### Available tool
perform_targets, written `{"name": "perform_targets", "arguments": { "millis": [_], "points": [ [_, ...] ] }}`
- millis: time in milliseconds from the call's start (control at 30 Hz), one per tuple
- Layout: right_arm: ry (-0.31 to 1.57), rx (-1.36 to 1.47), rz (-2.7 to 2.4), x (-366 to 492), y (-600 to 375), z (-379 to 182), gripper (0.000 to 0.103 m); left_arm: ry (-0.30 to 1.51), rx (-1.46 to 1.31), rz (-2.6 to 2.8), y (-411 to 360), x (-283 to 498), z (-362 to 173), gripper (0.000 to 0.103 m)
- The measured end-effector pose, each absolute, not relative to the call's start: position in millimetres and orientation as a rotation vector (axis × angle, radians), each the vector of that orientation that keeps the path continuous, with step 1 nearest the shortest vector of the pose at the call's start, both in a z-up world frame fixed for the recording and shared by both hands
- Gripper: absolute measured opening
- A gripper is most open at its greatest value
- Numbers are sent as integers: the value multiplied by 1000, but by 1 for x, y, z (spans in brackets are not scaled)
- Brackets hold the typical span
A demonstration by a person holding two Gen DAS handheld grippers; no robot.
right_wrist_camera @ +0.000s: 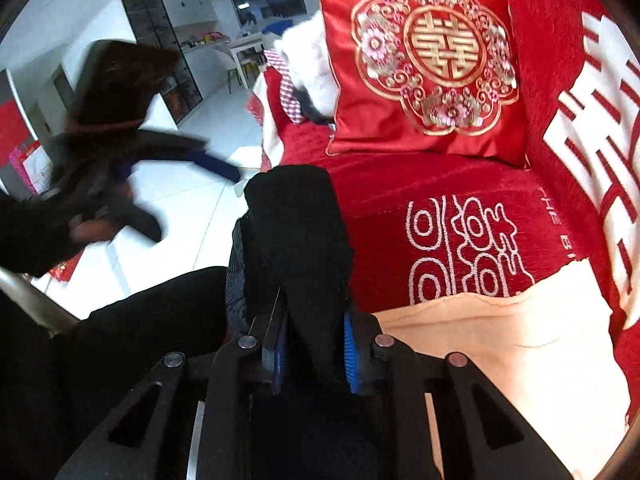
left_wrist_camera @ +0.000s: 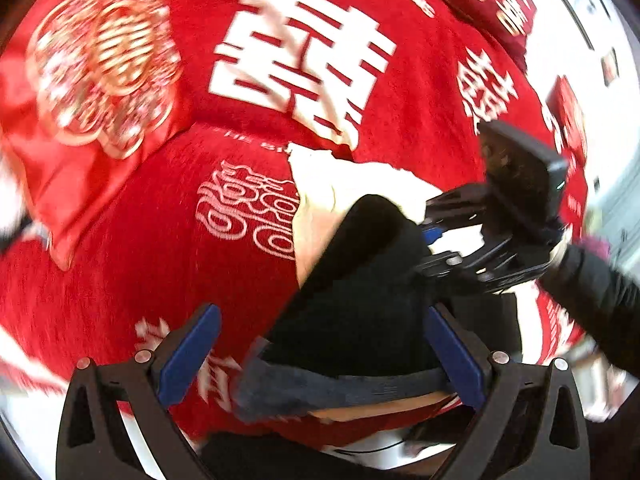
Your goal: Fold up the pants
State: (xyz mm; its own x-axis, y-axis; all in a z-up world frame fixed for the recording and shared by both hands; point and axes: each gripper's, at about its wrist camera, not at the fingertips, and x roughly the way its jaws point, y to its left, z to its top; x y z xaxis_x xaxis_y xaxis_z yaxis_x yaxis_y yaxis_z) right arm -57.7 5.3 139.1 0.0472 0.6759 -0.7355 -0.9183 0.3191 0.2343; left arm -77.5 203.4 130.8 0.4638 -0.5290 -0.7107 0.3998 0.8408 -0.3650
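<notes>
One blurred left hand-held gripper (right_wrist_camera: 224, 170)

The black pants (right_wrist_camera: 296, 240) are hanging bunched between the blue pads of the right gripper (right_wrist_camera: 314, 354), a rounded fold rising above it, over the red sofa cover (right_wrist_camera: 460, 184) and a peach cloth (right_wrist_camera: 520, 340).

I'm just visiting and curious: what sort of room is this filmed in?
Most likely a home living room: a sofa under a plush red cover with white characters, a red satin cushion embroidered in gold, and a white dining table with chairs on a pale tiled floor beyond.
</notes>
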Motion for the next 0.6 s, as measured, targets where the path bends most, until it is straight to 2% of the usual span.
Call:
{"name": "perform_targets", "arguments": {
  "millis": [300,333,367,400,433,467,533,600],
  "points": [
    [899,-329,1241,-65,-4,141,25,1138,17,-801,118,-42,70,101],
    [913,-328,1229,-64,-4,140,26,1152,40,-788,112,-43,67,99],
    [942,-324,1191,-62,-6,139,30,1173,56,-786,107,-45,64,71],
    [954,-294,1153,-58,-11,140,40,1196,56,-791,105,-47,62,57],
    [942,-247,1111,-56,-21,146,44,1227,57,-776,104,-48,58,45],
    [924,-174,1062,-54,-37,153,46,1238,63,-753,103,-49,56,38],
    [906,-64,969,-60,-68,161,52,1235,69,-711,103,-51,55,38],
    [919,-126,910,-88,-83,155,52,1229,72,-686,100,-54,60,37]
  ]
}}
